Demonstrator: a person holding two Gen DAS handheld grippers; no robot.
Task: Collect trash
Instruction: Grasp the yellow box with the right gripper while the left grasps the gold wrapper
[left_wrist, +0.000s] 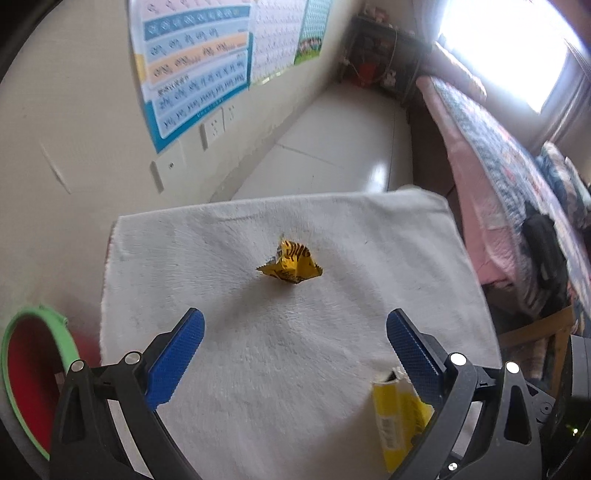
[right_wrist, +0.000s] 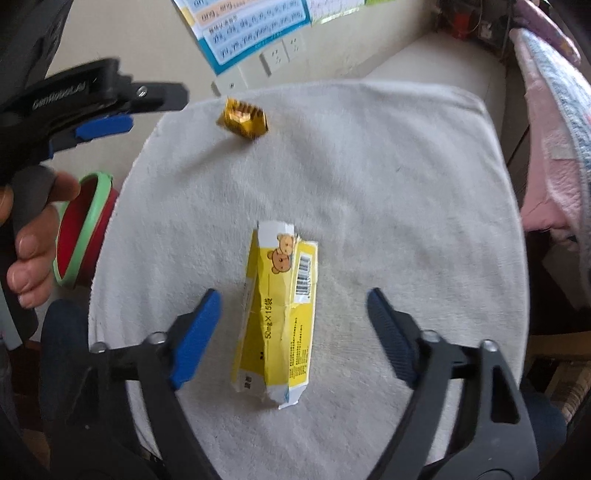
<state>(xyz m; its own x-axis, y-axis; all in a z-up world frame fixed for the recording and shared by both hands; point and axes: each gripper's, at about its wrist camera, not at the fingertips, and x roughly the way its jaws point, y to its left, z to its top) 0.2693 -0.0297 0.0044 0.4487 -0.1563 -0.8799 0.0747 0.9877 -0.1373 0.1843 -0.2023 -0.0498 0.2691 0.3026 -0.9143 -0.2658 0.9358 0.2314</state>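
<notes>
A flattened yellow carton (right_wrist: 280, 317) printed with two cartoon bears, a barcode and "50mg × 15" followed by a Chinese character lies on a white fleecy cloth (right_wrist: 388, 206), between the spread blue pads of the right gripper (right_wrist: 293, 306), which do not touch it. Beyond it, near the cloth's far edge, sits a crumpled gold-and-yellow wrapper (left_wrist: 290, 263) with dark stripes; its lettering is unreadable. The left gripper (left_wrist: 295, 325), jaws wide apart and empty, points down at the wrapper; its black body carries a blurred brand mark beginning "Gen". A red bin with a green rim (right_wrist: 83, 236) stands just beside the cloth. Wall posters (left_wrist: 192, 70) bear script too blurred to read.
</notes>
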